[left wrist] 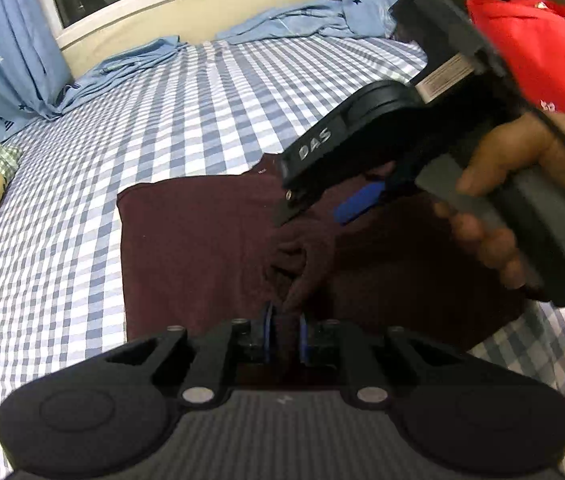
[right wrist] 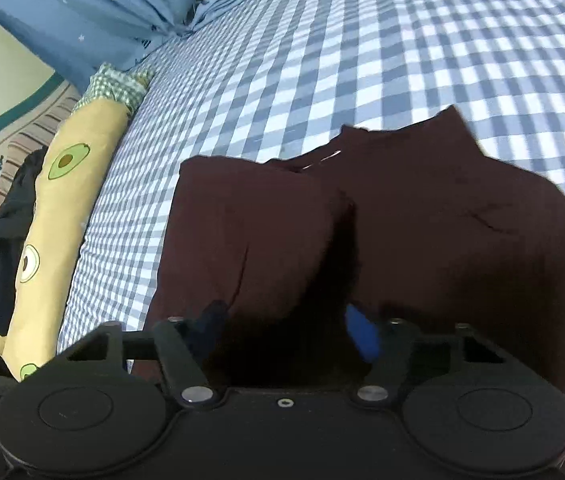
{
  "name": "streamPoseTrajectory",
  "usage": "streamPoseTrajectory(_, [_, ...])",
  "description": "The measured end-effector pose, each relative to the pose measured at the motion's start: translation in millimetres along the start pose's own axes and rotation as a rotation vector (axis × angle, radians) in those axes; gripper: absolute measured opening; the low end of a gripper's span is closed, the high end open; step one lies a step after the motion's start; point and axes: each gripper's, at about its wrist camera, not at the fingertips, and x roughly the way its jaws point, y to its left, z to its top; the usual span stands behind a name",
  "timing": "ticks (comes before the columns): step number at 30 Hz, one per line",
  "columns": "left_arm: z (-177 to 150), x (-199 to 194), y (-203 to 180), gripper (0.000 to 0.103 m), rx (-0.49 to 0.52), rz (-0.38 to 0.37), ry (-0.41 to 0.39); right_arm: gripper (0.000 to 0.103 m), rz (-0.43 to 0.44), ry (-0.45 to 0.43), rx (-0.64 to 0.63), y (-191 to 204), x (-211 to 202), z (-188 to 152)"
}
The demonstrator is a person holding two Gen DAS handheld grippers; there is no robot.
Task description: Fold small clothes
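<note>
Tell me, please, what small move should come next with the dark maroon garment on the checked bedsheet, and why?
Probably close the right gripper on the dark maroon garment: its jaws stand apart over the cloth, while the left gripper already pinches a bunched fold.

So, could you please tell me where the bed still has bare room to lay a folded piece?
The checked blue-and-white sheet lies bare between the dark maroon garment and the light-blue curtains, and left toward the yellow avocado-print pillow. It is crowded around the garment, where both grippers work.
</note>
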Motion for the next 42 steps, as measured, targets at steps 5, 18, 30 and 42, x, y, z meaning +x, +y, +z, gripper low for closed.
streamPoseTrajectory(5, [7.3,-3.6,-6.1,0.012,0.009,0.009,-0.018,0.013,0.000,-0.050,-0.049,8.4,-6.6,5.9])
streamPoseTrajectory(18, [28.3,-33.1,-73.1,0.012,0.121,-0.154,-0.137,0.004,-0.115,-0.304,-0.155,-18.8,-118.3,-16.3])
streamPoseTrajectory(30, [29.1,7.3,-138.2,0.013,0.181,-0.309,-0.048,0.004,-0.309,-0.226,-0.053,-109.9,-138.4,-44.3])
streamPoseTrajectory(42, [12.0,-34.0,-92.8,0.073,0.054,-0.308,-0.102,0.004,-0.344,-0.114,-0.036,-131.1,-101.3,-50.0])
